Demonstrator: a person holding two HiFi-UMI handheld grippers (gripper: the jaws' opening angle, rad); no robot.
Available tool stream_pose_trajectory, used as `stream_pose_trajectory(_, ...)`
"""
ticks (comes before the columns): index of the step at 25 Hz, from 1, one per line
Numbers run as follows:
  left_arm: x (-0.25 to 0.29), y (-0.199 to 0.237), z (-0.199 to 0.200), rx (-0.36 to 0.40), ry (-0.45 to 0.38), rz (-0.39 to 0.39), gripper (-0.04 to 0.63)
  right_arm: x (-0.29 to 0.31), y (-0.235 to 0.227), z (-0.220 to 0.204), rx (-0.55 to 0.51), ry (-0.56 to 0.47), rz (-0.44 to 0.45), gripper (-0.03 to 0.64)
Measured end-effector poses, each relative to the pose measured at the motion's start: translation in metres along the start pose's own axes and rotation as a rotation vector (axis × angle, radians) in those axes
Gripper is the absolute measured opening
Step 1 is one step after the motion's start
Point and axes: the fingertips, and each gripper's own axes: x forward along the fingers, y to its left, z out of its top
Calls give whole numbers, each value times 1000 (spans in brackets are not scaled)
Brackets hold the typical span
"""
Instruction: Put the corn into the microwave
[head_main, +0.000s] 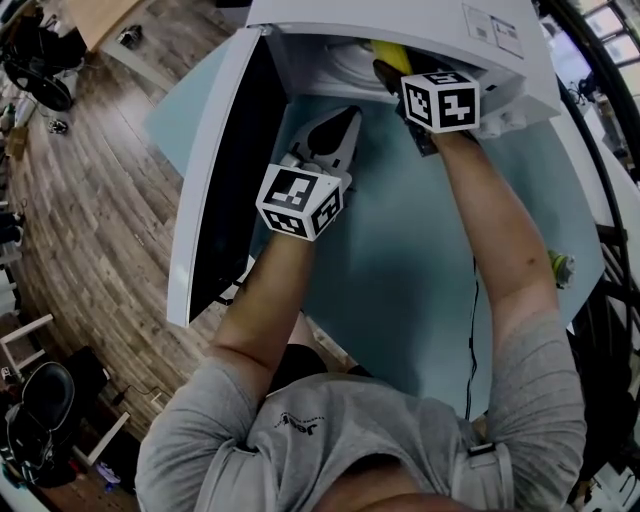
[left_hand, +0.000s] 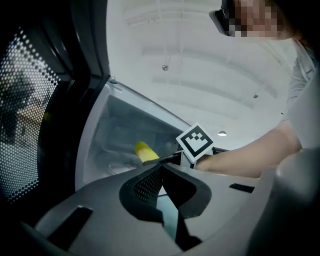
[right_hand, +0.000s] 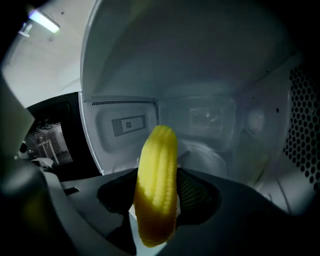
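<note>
Wooden plank floor (head_main: 90, 200) is showing round the left side of the scene. A pale blue flat table (head_main: 420, 300) is carrying a white box-shaped microwave (head_main: 400, 20) at its far edge. The microwave's dark-glass door (head_main: 215, 170) is hanging fully open, swung out to the left. The person, in a grey T-shirt (head_main: 330, 440), is reaching both bare forearms forward over the table.

The left hand-held gripper (left_hand: 161, 168) is hovering in front of the open cavity, just right of the door. Its jaws are meeting at the tips with nothing between them.

The right hand-held gripper (right_hand: 156, 192) is reaching into the cavity mouth, further in than the left one. Its jaws are clamping a yellow ridged cob of corn (right_hand: 159, 150) from both sides, around its lower half. The corn is sticking out past the jaw tips, pointing towards the microwave's back wall, and is already inside the white cavity. No view is showing whether it is touching the cavity floor.

A small yellowish-green object (head_main: 560, 266) is lying near the table's right edge, too small to identify.
</note>
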Motion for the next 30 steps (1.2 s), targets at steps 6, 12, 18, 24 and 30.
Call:
stream_pose_trajectory(6,0,-5,-3,16,1,-9,17,17,6,7,-20,4,-10,232)
stream_pose_trajectory(12,-1,-7,-1,8,-6,-9,17,28,-3,15,-43,12,-57,232)
stream_pose_trajectory(18,-1,-9,-4,9,-2,-7,17,34,-10,13,-115,37,-108,232)
stream_pose_trajectory(24,-2,-8,-4,4,-4,-6,17,35,-18,13,-136,44,-149,232)
stream_pose_trajectory(30,-3,-8,-2,2,-6,-4,17,39,-21,11,-160,66,-174,232)
